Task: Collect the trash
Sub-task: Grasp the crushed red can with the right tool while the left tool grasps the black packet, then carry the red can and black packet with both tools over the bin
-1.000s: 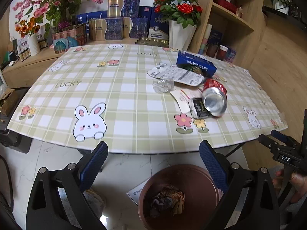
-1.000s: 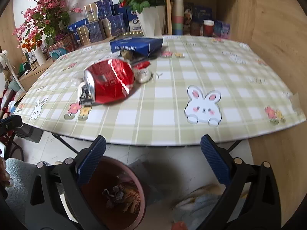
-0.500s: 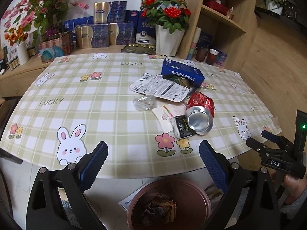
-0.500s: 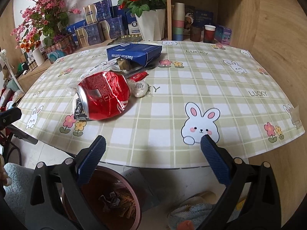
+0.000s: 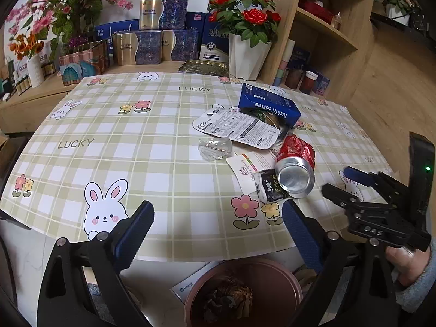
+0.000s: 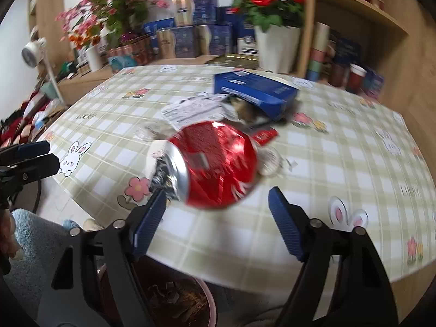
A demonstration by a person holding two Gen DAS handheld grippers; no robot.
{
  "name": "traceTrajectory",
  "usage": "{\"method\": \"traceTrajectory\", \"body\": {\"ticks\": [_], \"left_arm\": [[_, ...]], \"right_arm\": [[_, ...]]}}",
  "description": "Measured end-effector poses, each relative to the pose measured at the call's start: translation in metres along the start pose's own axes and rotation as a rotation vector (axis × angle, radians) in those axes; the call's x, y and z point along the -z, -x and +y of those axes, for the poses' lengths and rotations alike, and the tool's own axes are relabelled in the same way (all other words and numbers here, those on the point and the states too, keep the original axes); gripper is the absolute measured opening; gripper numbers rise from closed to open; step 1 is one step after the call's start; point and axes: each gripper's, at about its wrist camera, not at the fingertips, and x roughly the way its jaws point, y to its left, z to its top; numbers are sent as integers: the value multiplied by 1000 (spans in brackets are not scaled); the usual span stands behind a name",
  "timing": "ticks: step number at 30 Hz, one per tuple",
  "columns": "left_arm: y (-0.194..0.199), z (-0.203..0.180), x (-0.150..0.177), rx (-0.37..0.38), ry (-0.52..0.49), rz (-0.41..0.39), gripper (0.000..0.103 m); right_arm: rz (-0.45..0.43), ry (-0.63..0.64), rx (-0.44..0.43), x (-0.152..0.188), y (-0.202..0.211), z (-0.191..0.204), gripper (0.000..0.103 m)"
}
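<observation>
A crushed red can [image 5: 295,163] lies on its side on the checked tablecloth [image 5: 136,141], among a black sachet [image 5: 269,186], a white card [image 5: 245,167], a printed white pouch [image 5: 239,128], a clear wrapper [image 5: 215,147] and a blue coffee box [image 5: 268,106]. My right gripper [image 6: 216,218] is open, with the red can [image 6: 215,163] just beyond its fingertips. It also shows at the right of the left wrist view [image 5: 343,182]. My left gripper [image 5: 218,226] is open and empty at the table's near edge, above a brown bin [image 5: 245,291] holding crumpled trash.
The brown bin [image 6: 174,297] stands on the floor below the table edge. A white vase of red roses [image 5: 245,54], gift boxes [image 5: 152,43] and pink flowers [image 5: 54,13] line the back. A wooden shelf unit [image 5: 327,35] stands at the right.
Both grippers have moved forward toward the table. My right gripper has closed in on the red can, which now fills the space in front of its open fingers.
</observation>
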Motion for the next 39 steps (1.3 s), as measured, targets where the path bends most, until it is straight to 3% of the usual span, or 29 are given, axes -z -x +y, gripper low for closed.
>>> {"method": "traceTrajectory", "body": {"ticks": [5, 11, 14, 15, 16, 28, 35, 39], "left_arm": [[-5, 3, 0, 13, 5, 12, 85], [-13, 5, 1, 29, 8, 30, 80], [-18, 3, 1, 41, 6, 38, 78], [-19, 2, 1, 47, 3, 41, 77], [-21, 1, 2, 53, 0, 44, 76], [-53, -21, 0, 136, -33, 107, 67], [-83, -45, -16, 160, -126, 129, 67], [-94, -50, -29, 177, -114, 135, 67]], "right_arm": [[20, 62, -21, -15, -20, 14, 58], [61, 74, 0, -20, -42, 21, 54], [87, 48, 6, -21, -51, 20, 39], [92, 40, -6, -21, -52, 19, 29], [91, 41, -8, -20, -51, 19, 27], [-34, 22, -2, -24, -4, -2, 25], [-46, -31, 4, -16, 11, -19, 25], [-50, -45, 16, -13, 14, -27, 25]]}}
